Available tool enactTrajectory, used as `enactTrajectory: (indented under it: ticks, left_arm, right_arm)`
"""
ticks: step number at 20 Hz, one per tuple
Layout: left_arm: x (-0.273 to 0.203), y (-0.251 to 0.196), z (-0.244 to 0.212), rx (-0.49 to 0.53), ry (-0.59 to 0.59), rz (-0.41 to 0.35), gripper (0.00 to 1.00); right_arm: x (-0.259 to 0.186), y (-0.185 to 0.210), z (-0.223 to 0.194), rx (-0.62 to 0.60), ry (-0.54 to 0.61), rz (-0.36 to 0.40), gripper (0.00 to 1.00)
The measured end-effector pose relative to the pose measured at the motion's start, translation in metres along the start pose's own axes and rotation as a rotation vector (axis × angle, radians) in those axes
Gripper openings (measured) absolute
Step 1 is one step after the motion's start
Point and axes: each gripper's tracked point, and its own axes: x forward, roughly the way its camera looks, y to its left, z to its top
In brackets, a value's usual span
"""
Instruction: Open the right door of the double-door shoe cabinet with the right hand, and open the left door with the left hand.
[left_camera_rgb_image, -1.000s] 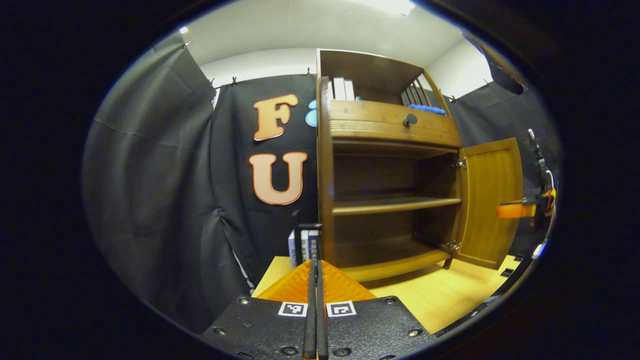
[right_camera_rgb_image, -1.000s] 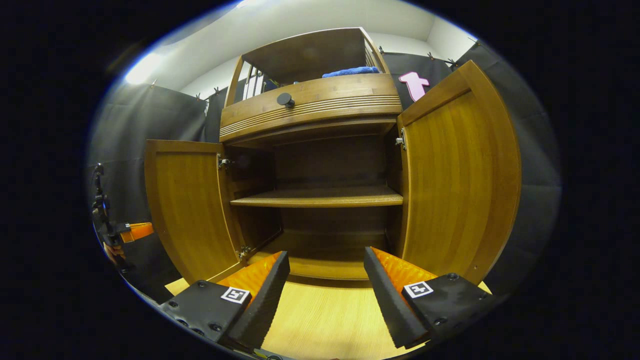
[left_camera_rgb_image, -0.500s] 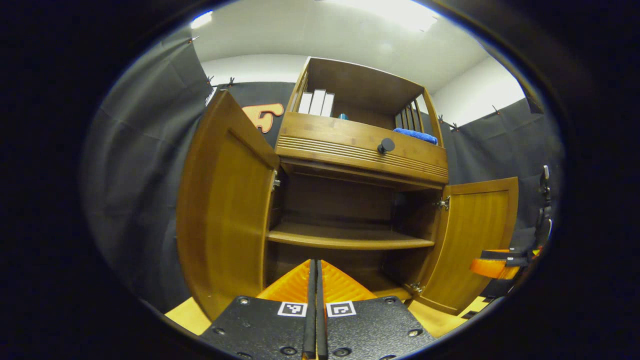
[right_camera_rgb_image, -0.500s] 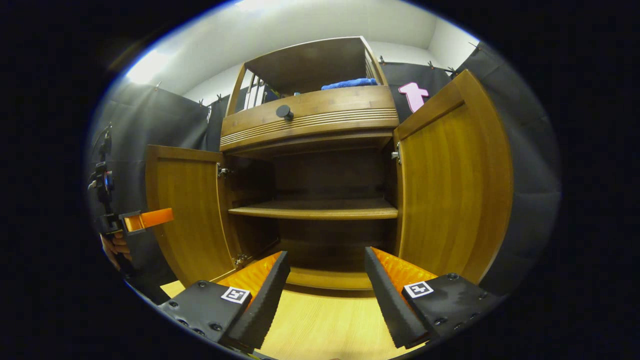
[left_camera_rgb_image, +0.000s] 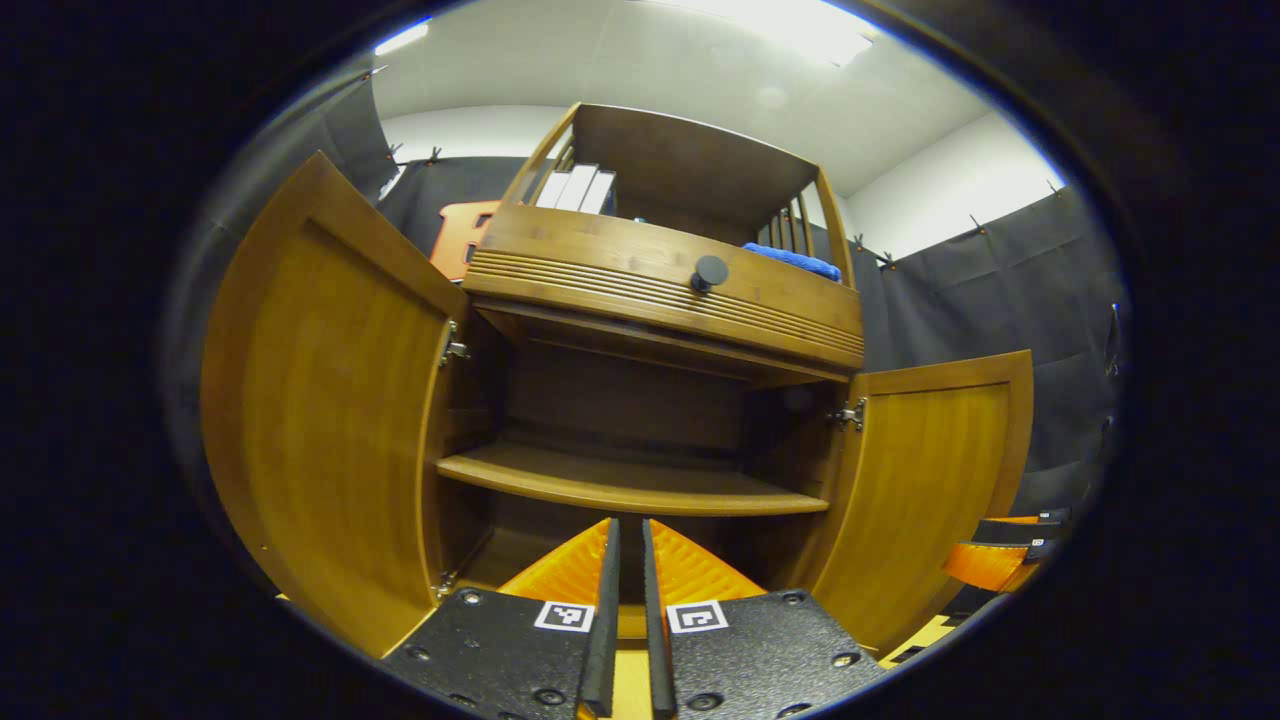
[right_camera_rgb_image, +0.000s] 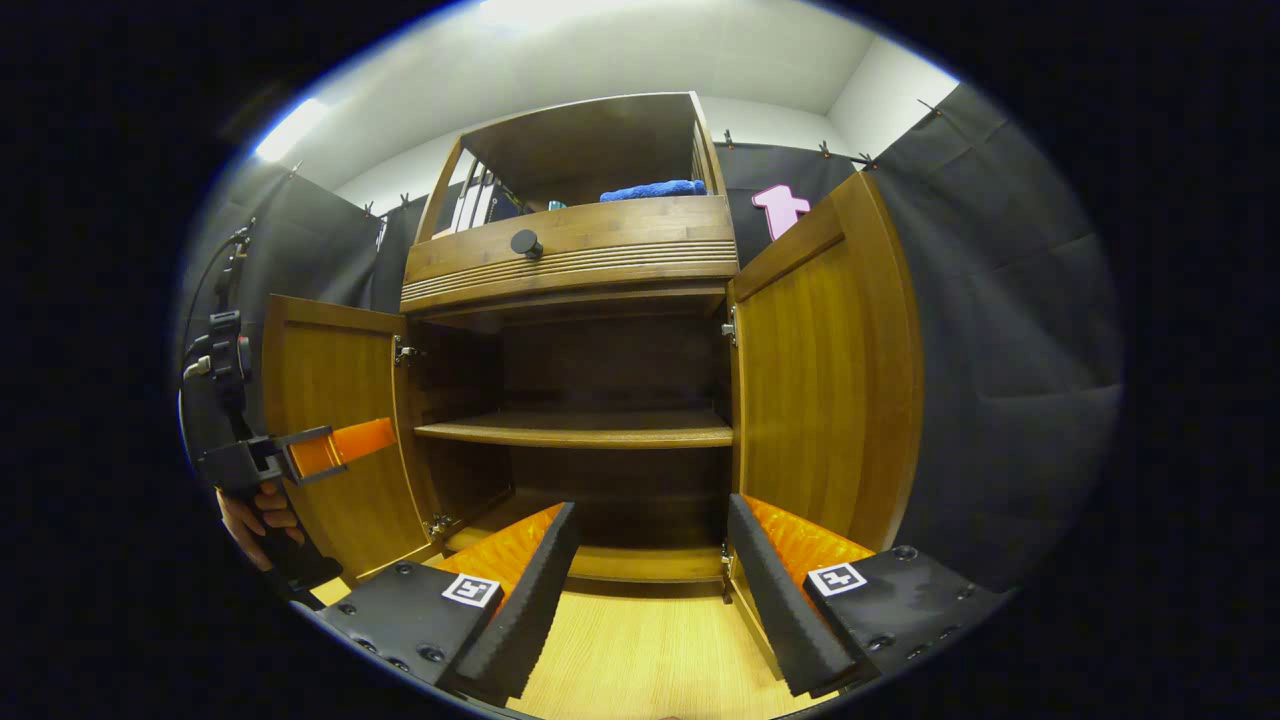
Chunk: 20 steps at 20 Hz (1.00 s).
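The wooden shoe cabinet (left_camera_rgb_image: 660, 290) stands with both doors swung out. Its left door (left_camera_rgb_image: 330, 420) hangs wide at the left of the left gripper view, and its right door (left_camera_rgb_image: 930, 470) at the right. My left gripper (left_camera_rgb_image: 630, 530) points into the cabinet's lower space, its fingers a narrow slit apart with nothing between them. In the right gripper view, my right gripper (right_camera_rgb_image: 650, 520) is open and empty before the cabinet, between the left door (right_camera_rgb_image: 320, 370) and the right door (right_camera_rgb_image: 820, 380). The left gripper (right_camera_rgb_image: 335, 447) hangs in front of the left door, held by a hand (right_camera_rgb_image: 255, 515).
A drawer with a black knob (left_camera_rgb_image: 710, 272) sits above the doors. On top lie a blue cloth (left_camera_rgb_image: 795, 262) and some upright books (left_camera_rgb_image: 575, 188). One shelf (left_camera_rgb_image: 620, 485) crosses the inside. The light wooden floor (right_camera_rgb_image: 640, 660) runs under the grippers. Black cloth walls stand close on both sides.
The left gripper view has swung right to face the cabinet's inside, and its fingers have parted a little. The left door now stands wider. The right gripper has drifted back slightly.
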Motion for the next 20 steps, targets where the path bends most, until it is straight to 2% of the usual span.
enactTrajectory:
  ticks: [1, 4, 5, 6, 7, 8, 9, 10, 12, 13, 14, 16, 17, 18, 20]
  left_arm:
    - [0.002, -0.005, 0.001, 0.002, -0.003, -0.022, 0.11]
    - [-0.003, -0.008, -0.002, 0.041, -0.002, -0.011, 0.40]
    - [-0.002, -0.008, -0.003, 0.050, 0.000, -0.003, 0.50]
    - [0.000, -0.010, -0.005, 0.049, 0.003, -0.002, 0.49]
    - [0.000, -0.013, -0.006, 0.041, 0.005, -0.007, 0.52]
    - [-0.001, -0.016, -0.007, 0.031, 0.008, -0.017, 0.58]
    - [-0.001, -0.019, -0.007, 0.023, 0.010, -0.026, 0.71]
    - [-0.002, -0.019, -0.006, 0.019, 0.007, -0.026, 0.75]
    - [-0.003, -0.017, -0.002, 0.021, -0.002, -0.012, 0.89]
    - [-0.002, -0.016, -0.001, 0.021, -0.004, -0.008, 0.90]
    - [-0.003, -0.016, 0.000, 0.020, -0.005, -0.004, 0.92]
    - [-0.002, -0.015, 0.000, 0.022, 0.001, 0.001, 0.95]
    - [-0.003, -0.014, 0.000, 0.026, 0.005, 0.002, 0.95]
    - [-0.004, -0.015, 0.000, 0.029, 0.007, 0.002, 0.92]
    - [-0.005, -0.017, 0.001, 0.020, 0.008, -0.009, 0.95]
  right_arm:
    - [-0.003, -0.004, 0.000, -0.003, -0.001, -0.009, 0.87]
    - [-0.010, -0.014, 0.002, -0.007, -0.004, -0.034, 0.87]
    - [-0.011, -0.017, 0.001, -0.005, -0.003, -0.040, 0.97]
    - [-0.012, -0.019, 0.000, -0.001, -0.001, -0.044, 1.00]
    - [-0.011, -0.020, 0.000, 0.002, 0.001, -0.048, 0.97]
    - [-0.012, -0.022, 0.000, 0.005, 0.001, -0.053, 0.87]
    - [-0.012, -0.023, 0.002, 0.008, -0.003, -0.054, 0.93]
    - [-0.013, -0.024, 0.003, 0.010, -0.008, -0.053, 1.00]
    - [-0.011, -0.023, 0.005, 0.007, -0.014, -0.051, 0.87]
    - [-0.012, -0.023, 0.005, 0.004, -0.016, -0.051, 0.87]
    - [-0.012, -0.023, 0.005, 0.004, -0.017, -0.050, 0.97]
    - [-0.013, -0.021, 0.004, 0.006, -0.015, -0.045, 0.97]
    - [-0.013, -0.021, 0.004, 0.007, -0.014, -0.045, 1.00]
    - [-0.013, -0.021, 0.003, 0.007, -0.013, -0.045, 1.00]
    - [-0.014, -0.020, 0.004, 0.006, -0.014, -0.045, 0.97]
